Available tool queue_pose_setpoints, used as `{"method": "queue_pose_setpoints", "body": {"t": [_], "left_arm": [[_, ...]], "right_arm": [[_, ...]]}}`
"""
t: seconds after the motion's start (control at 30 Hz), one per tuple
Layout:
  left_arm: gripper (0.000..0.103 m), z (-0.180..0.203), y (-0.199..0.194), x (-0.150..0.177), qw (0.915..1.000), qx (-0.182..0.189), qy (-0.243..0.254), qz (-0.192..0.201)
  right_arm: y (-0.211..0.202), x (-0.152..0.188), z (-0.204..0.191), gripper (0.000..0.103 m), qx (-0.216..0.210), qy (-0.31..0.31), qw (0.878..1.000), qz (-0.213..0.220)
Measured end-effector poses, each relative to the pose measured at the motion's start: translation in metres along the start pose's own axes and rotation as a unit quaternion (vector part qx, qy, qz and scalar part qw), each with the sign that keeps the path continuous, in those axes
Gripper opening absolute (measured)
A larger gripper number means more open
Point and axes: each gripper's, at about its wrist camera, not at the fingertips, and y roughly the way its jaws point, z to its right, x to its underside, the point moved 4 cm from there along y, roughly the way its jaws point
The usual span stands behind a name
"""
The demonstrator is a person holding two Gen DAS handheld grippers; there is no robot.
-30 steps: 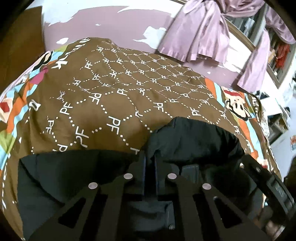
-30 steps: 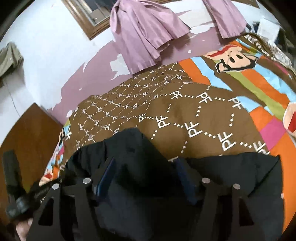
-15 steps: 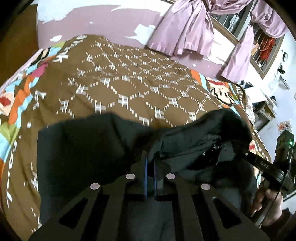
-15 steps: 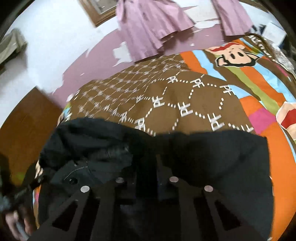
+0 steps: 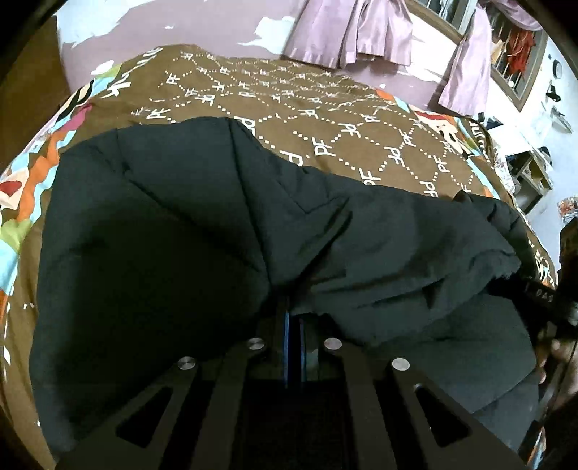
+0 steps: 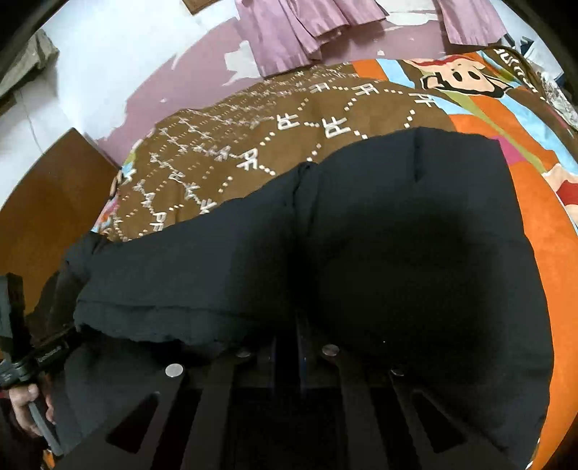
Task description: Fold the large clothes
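Observation:
A large black padded jacket (image 5: 180,235) lies spread over a brown patterned bedspread (image 5: 325,119). My left gripper (image 5: 294,307) is shut on a fold of it, with cloth bulging over the fingertips. In the right wrist view the same jacket (image 6: 397,253) fills the lower frame. My right gripper (image 6: 298,318) has its jaws closing tight on another fold, and its tips are buried in the fabric. Each view shows the other hand-held gripper at its edge, the right one (image 5: 542,293) and the left one (image 6: 36,358), both at the jacket's near hem.
The bedspread (image 6: 253,144) has bright cartoon borders at its sides. Purple curtains (image 5: 354,32) hang on the wall behind the bed. A wooden board (image 6: 43,202) stands at the bed's left end. Shelves and clutter (image 5: 531,170) sit to the right.
The right gripper's jaws went from wide apart to closed on the jacket. Both grippers sank and moved forward, and the black fabric now reaches further up the bedspread.

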Motion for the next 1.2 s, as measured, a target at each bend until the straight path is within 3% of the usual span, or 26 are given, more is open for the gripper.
{"method": "queue_pose_setpoints", "body": {"t": [0.07, 0.17, 0.3, 0.43, 0.5, 0.57, 0.6, 0.63, 0.73, 0.93, 1.03, 1.1, 1.2], "left_arm": [[0.003, -0.003, -0.002, 0.003, 0.9999, 0.006, 0.0, 0.01], [0.003, -0.002, -0.004, 0.004, 0.9998, 0.007, 0.0, 0.017], [0.003, 0.001, -0.005, 0.004, 0.9997, 0.0, 0.007, 0.022], [0.003, 0.003, -0.006, 0.003, 0.9997, 0.001, 0.01, 0.023], [0.003, 0.003, -0.007, 0.002, 0.9997, 0.001, 0.013, 0.023], [0.003, 0.003, -0.009, 0.002, 0.9996, 0.006, 0.015, 0.025], [0.003, 0.004, -0.012, 0.002, 0.9994, 0.012, 0.016, 0.027], [0.003, 0.004, -0.016, 0.002, 0.999, 0.019, 0.018, 0.035], [0.004, 0.002, -0.037, 0.005, 0.9954, 0.06, 0.009, 0.074], [0.004, 0.004, -0.078, -0.003, 0.9829, 0.119, -0.001, 0.141], [0.004, 0.019, -0.085, -0.019, 0.9796, 0.134, 0.012, 0.149], [0.004, 0.033, -0.078, -0.027, 0.9804, 0.141, 0.023, 0.136], [0.004, 0.052, -0.044, -0.031, 0.9907, 0.108, 0.053, 0.063]], "right_arm": [[-0.012, 0.002, 0.003, 0.013, -0.023, 0.011, 1.0, 0.014], [-0.036, 0.007, 0.003, 0.03, -0.042, 0.012, 0.998, 0.046], [-0.078, 0.007, -0.012, 0.031, -0.017, -0.029, 0.992, 0.12], [-0.094, -0.019, -0.033, 0.031, -0.006, -0.033, 0.984, 0.177], [-0.076, -0.036, -0.046, 0.031, -0.009, -0.045, 0.987, 0.151], [-0.042, -0.044, -0.058, 0.028, -0.023, -0.063, 0.994, 0.084], [-0.026, -0.043, -0.062, 0.015, -0.028, -0.073, 0.996, 0.047], [-0.01, -0.038, -0.065, 0.011, -0.013, -0.092, 0.996, 0.014], [0.01, -0.018, -0.065, 0.009, -0.005, -0.116, 0.993, -0.035], [0.018, -0.01, -0.047, 0.007, -0.034, -0.086, 0.994, -0.056], [0.02, -0.006, -0.05, 0.007, -0.026, -0.094, 0.994, -0.056], [0.021, -0.005, -0.052, 0.007, -0.022, -0.097, 0.993, -0.059], [0.021, -0.006, -0.05, 0.007, -0.026, -0.094, 0.993, -0.061]]}}
